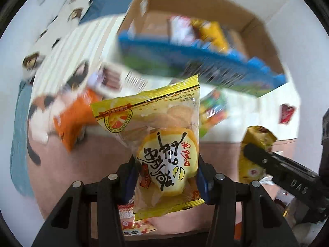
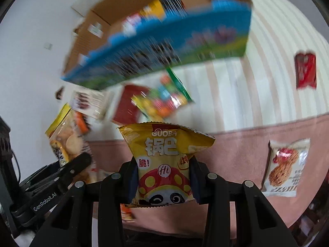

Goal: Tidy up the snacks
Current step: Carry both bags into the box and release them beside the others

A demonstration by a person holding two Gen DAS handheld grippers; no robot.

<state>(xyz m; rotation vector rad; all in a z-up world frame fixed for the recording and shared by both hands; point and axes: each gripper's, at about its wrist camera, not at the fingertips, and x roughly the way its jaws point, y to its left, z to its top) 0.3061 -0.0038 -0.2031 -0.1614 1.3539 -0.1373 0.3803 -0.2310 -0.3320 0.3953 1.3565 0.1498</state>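
My left gripper (image 1: 166,177) has its fingers clamped on a yellow biscuit packet (image 1: 162,144) at frame centre; my right gripper (image 2: 163,182) pinches a gold GUOBA packet (image 2: 164,156). The snack box (image 2: 164,47) sits blurred across the upper frame.

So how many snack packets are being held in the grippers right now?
2: a yellow biscuit packet in the left gripper, a golden Guoba packet in the right gripper.

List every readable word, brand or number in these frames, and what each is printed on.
"GUOBA", "锅巴", "脆!", "Hi": gold bag in the right tool.
"DAS": right tool's body, left view.
"GenRobot.AI": left tool's body, right view.
Biscuit bag, box, other packets: unreadable.
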